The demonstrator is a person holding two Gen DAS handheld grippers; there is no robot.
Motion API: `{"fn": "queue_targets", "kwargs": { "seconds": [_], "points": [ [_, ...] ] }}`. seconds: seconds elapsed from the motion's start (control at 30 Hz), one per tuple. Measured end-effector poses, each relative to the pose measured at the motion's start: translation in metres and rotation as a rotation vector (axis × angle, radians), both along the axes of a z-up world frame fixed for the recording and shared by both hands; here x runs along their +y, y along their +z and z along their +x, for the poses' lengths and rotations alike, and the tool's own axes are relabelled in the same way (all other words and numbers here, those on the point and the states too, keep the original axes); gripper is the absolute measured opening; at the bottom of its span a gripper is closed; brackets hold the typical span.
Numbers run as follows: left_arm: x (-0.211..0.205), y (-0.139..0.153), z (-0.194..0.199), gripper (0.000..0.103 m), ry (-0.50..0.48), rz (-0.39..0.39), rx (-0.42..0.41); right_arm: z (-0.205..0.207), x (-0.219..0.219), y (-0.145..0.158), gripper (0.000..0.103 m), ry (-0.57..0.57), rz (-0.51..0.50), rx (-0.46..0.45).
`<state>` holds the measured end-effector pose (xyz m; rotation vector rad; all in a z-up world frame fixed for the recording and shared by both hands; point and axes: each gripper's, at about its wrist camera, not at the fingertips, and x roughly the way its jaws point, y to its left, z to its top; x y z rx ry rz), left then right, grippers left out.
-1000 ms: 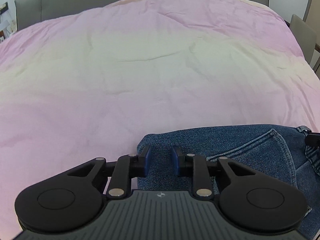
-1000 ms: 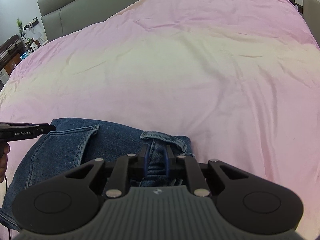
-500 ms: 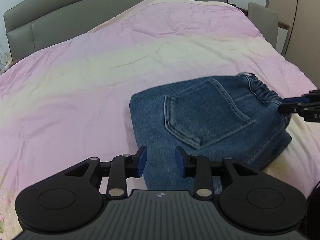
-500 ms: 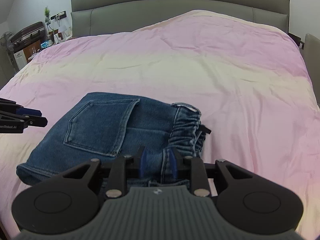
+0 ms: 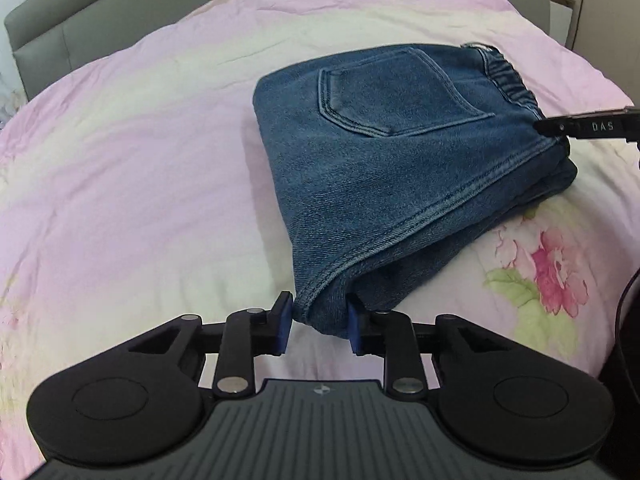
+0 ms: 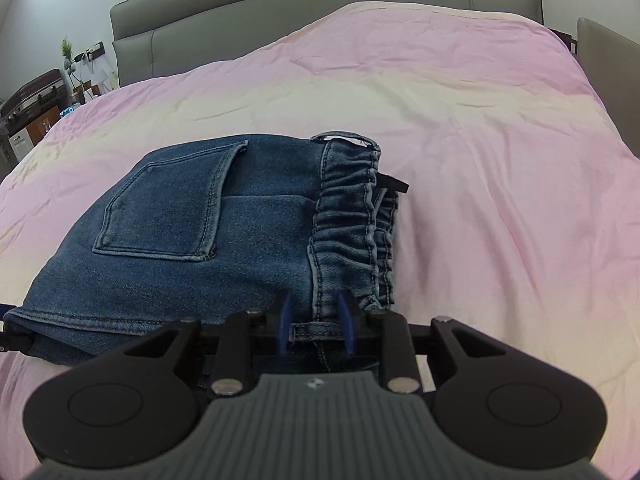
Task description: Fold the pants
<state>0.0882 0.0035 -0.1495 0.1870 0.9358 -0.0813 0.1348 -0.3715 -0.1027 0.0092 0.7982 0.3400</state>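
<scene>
Folded pants (image 5: pixel 404 168) on bed (image 5: pixel 132 184), near its front edge. Waistband (image 6: pixel 352 220) at right end of bundle, back pocket (image 6: pixel 172 204) on top, left of waistband. Left tongs (image 5: pixel 318 326) at near left corner, closing with fold between pads. Right tongs (image 6: pixel 316 328) at near waistband corner, fabric between. Headboard (image 6: pixel 320 4) behind, suitcase (image 6: pixel 32 92) far left beside bed.

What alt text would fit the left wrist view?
Folded jeans lie on a pink bedspread, back pocket up. The left gripper jaws are closing around the jeans' near corner; the right gripper reaches the waistband end.
</scene>
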Motion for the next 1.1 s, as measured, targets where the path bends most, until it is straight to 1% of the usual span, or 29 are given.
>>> {"fn": "queue_targets", "kwargs": {
  "seconds": [0.07,0.13,0.17,0.2,0.23,0.27,0.33,0.37,0.4,0.43,0.57,0.63,0.7,0.77,0.8,0.83,0.87,0.9,0.93,0.97,1.0,1.07,1.1],
  "points": [
    [-0.01,0.0,-0.007,0.026,-0.057,0.09,-0.031,0.001,-0.003,-0.001,0.022,-0.011,0.02,0.006],
    [-0.024,-0.009,-0.013,0.024,-0.137,0.235,-0.026,0.001,-0.003,-0.002,0.022,-0.013,0.026,0.005],
    [-0.028,-0.015,-0.014,0.024,-0.161,0.28,-0.017,0.001,-0.003,-0.002,0.022,-0.009,0.022,0.003],
    [-0.029,-0.022,-0.012,0.024,-0.166,0.298,0.002,0.0,-0.002,-0.002,0.022,-0.004,0.017,0.001],
    [-0.026,-0.028,-0.006,0.024,-0.151,0.279,0.034,0.0,-0.002,-0.003,0.022,0.003,0.012,0.0],
    [-0.02,-0.033,0.002,0.024,-0.121,0.236,0.07,0.0,-0.002,-0.003,0.022,0.01,0.013,0.003],
    [-0.004,-0.039,0.018,0.024,-0.044,0.119,0.135,0.001,-0.004,-0.005,0.021,0.018,0.02,0.009],
    [0.001,-0.041,0.022,0.024,-0.025,0.082,0.154,0.001,-0.004,-0.006,0.021,0.02,0.022,0.012],
    [0.004,-0.041,0.023,0.024,-0.02,0.067,0.159,0.003,-0.005,-0.007,0.021,0.025,0.022,0.014],
    [0.004,-0.04,0.023,0.024,-0.024,0.068,0.157,0.003,-0.006,-0.007,0.021,0.031,0.018,0.014],
    [-0.003,-0.032,0.021,0.025,-0.024,0.093,0.147,0.005,-0.004,-0.007,0.021,0.048,-0.012,0.014],
    [-0.005,-0.024,0.018,0.033,-0.024,0.111,0.13,0.005,-0.002,-0.005,0.021,0.051,-0.03,0.016],
    [-0.004,-0.013,0.012,0.037,-0.018,0.108,0.112,0.007,-0.003,-0.001,0.021,0.051,-0.03,0.026],
    [-0.003,-0.003,0.008,0.049,0.009,0.112,0.099,0.006,-0.002,0.007,0.022,0.052,-0.032,0.032],
    [-0.004,0.001,0.005,0.051,0.012,0.115,0.088,0.005,-0.001,0.012,0.023,0.055,-0.04,0.032],
    [-0.005,0.008,0.001,0.058,0.011,0.118,0.077,0.003,0.0,0.017,0.025,0.059,-0.043,0.029],
    [-0.006,0.013,-0.001,0.066,0.015,0.117,0.067,0.0,0.0,0.022,0.034,0.063,-0.038,0.03],
    [-0.004,0.021,-0.002,0.069,0.024,0.106,0.057,-0.003,0.0,0.027,0.049,0.064,-0.03,0.037],
    [-0.002,0.027,-0.002,0.075,0.033,0.087,0.048,-0.005,-0.001,0.032,0.054,0.065,-0.021,0.043],
    [-0.002,0.033,-0.003,0.08,0.048,0.062,0.037,-0.009,-0.003,0.036,0.058,0.067,-0.009,0.045],
    [0.001,0.041,0.0,0.082,0.064,0.034,0.025,-0.011,-0.006,0.039,0.058,0.065,0.001,0.049],
    [0.006,0.054,0.009,0.095,0.095,-0.045,0.001,-0.014,-0.014,0.043,0.06,0.044,0.016,0.064],
    [0.009,0.059,0.014,0.098,0.104,-0.077,-0.004,-0.013,-0.019,0.045,0.061,0.028,0.025,0.077]
  ]
}}
